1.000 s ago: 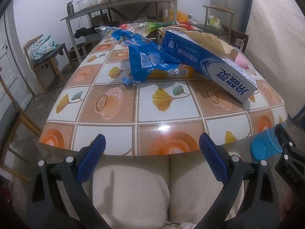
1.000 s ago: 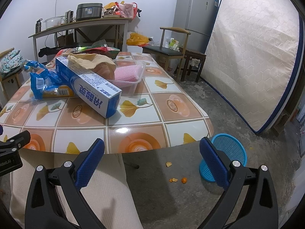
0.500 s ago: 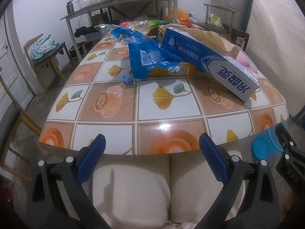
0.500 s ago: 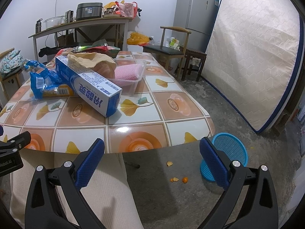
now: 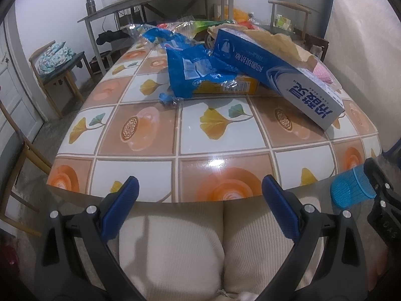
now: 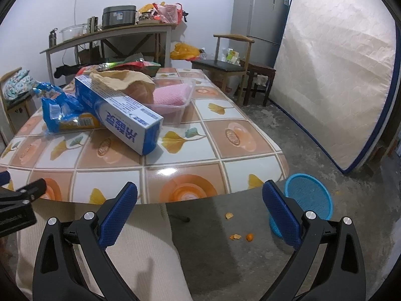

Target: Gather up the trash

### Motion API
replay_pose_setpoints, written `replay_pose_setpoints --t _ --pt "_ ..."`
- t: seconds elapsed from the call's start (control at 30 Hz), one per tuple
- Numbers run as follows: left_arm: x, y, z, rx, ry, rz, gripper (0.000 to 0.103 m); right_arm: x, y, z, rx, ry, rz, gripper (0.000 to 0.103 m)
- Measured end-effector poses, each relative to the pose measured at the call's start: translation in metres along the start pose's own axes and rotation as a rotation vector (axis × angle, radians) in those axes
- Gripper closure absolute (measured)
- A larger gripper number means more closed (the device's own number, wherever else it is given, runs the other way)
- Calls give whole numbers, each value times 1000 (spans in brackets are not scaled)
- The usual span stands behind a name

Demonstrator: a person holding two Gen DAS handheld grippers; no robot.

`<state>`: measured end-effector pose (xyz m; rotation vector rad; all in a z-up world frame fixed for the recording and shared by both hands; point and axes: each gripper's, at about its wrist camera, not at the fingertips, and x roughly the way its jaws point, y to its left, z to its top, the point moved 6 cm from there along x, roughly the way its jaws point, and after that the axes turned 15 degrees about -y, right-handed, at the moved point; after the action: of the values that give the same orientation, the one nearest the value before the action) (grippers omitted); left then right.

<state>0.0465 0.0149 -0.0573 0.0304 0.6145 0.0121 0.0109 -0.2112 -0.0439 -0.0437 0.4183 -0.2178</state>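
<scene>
Trash is piled on the tiled-pattern table [image 5: 215, 130]: a long blue and white box [image 5: 275, 75] [image 6: 120, 110], a crumpled blue plastic bag [image 5: 193, 67] [image 6: 57, 107] over a yellow box [image 5: 225, 85], brown paper [image 6: 122, 80], and a clear tray [image 6: 173, 97] holding something pink. A blue mesh bin [image 6: 308, 198] [image 5: 351, 193] stands on the floor right of the table. My left gripper [image 5: 200, 205] hangs open over a person's lap, short of the table's near edge. My right gripper [image 6: 200, 205] is open too, over the floor beside the lap.
Orange peel bits [image 6: 240, 235] lie on the floor near the bin. A mattress [image 6: 333, 75] leans on the right wall beside a fridge [image 6: 258, 17]. Chairs [image 6: 230, 62] [image 5: 57, 70] flank the table; a loaded side table [image 6: 107, 37] stands behind.
Both grippers have edged slightly toward the table; the pile looms a little larger. Jaws stay open and nothing was picked up.
</scene>
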Motion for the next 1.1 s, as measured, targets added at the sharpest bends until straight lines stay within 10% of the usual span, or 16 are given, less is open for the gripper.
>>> replay_pose_setpoints --t 0.33,0.57,0.87,1.1 --pt "20 9 1 -75 25 -56 8 21 7 17 -14 -34 73 6" --pt "33 -1 48 -123 -71 -289 8 49 -2 40 89 -61 197 8" --pt "52 -16 91 -228 -210 -550 8 104 -3 59 334 65 534 41" --pt "63 -26 97 -287 -156 -659 13 127 2 51 453 165 684 64"
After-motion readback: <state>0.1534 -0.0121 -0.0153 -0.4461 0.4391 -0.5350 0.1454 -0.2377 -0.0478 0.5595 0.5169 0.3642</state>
